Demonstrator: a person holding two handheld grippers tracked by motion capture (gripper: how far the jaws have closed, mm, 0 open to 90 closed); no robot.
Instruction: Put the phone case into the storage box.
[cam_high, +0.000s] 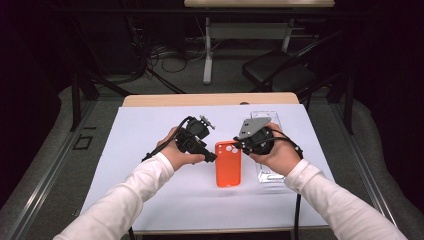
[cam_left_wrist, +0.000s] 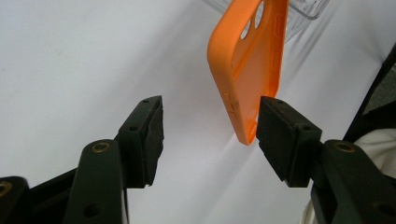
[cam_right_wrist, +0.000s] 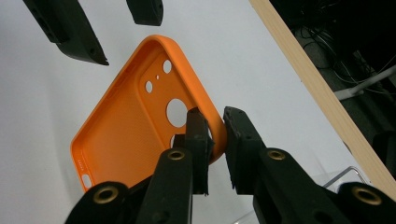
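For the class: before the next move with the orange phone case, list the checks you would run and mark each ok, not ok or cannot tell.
1. Right gripper grips the orange phone case at its camera-hole corner: ok, jaws shut on the rim.
2. Left gripper is free of the case: cannot tell; its jaws stand apart, but one pad sits against the case's edge.
3. Case is lifted off the white sheet: ok, the left gripper view shows it tilted above the sheet.
4. Clear plastic tray is out of the way: cannot tell, the right hand covers much of it.
5. Grip is secure: cannot tell, it holds one corner alone.
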